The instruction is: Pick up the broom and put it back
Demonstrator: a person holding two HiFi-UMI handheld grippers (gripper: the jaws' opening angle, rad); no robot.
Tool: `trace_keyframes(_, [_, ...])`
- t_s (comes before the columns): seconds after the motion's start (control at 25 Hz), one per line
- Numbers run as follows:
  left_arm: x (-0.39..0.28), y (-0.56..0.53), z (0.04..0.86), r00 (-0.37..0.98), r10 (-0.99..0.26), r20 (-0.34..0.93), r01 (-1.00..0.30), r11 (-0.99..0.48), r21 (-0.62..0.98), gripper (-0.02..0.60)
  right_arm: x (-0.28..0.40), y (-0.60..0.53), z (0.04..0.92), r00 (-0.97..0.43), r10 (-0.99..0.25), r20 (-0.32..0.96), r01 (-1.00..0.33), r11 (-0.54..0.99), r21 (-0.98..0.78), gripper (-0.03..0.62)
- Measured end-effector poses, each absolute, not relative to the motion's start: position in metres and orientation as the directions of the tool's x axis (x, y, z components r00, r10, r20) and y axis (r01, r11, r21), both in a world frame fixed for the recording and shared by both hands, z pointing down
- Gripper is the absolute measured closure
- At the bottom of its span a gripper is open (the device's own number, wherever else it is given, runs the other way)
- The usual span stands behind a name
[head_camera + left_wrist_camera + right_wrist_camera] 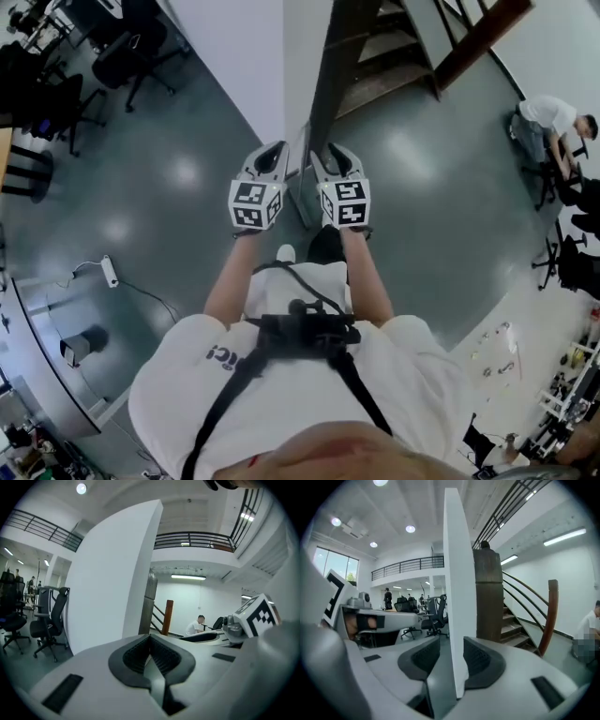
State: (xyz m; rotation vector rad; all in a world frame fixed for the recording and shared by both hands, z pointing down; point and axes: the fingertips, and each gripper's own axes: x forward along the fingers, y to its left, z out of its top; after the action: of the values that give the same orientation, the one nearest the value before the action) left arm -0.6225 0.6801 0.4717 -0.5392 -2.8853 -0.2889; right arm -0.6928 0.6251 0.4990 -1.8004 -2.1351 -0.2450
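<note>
Black office chairs (131, 52) stand far left on the grey floor (187, 122). Nearer you, a white power strip (109, 272) lies on that floor beside a curved desk (37, 352).

Print first: the only lettering is dark type on your white shirt (309, 394). The black harness strap (225, 398) cuts it off, so can't read it. Both marker cubes (255, 204) show black-and-white square patterns, nothing legible as text.

Your left claw (276, 150) is held out ahead of you, pointing away from your body, just left of the end of the white wall (248, 47). Left gripper view: its pads meet at the tips, closed on nothing. In the head view the wall end sits btwn the two claws.

Your right claw (334, 150) is side by side w/ the left one, just right of that wall end. Right gripper view: jaws stand apart by a narrow gap, pads pressing on nothing. Wall edge and floor show thru the gap.

Right again is a brown wooden staircase (389, 47). Far right, a person (548, 117) in a white top sits bent over.

As for the broom: no view shows it, so where it lies, its long axis and which way it points can't be told.
</note>
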Motion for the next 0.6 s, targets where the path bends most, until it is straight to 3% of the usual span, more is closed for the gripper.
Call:
trace_keyframes(0.24, [-0.597, 0.684, 0.409, -0.916, 0.388, 0.105, 0.398, 0.911, 0.104, 0.570, -0.643, 0.629, 0.422, -0.106, 0.976, 0.187, 0.990, 0.121, -0.066, 0.513])
trace_keyframes(0.48, [-0.583, 0.676, 0.384, -0.910, 0.409, 0.059, 0.413, 0.906, 0.094, 0.570, -0.636, 0.616, 0.376, -0.148, 0.986, 0.072, 0.987, 0.151, -0.048, 0.584])
trace_keyframes(0.6, [-0.577, 0.670, 0.380, -0.911, 0.411, 0.045, 0.413, 0.907, 0.081, 0.570, -0.633, 0.608, 0.365, -0.178, 0.983, 0.039, 0.983, 0.180, -0.028, 0.586])
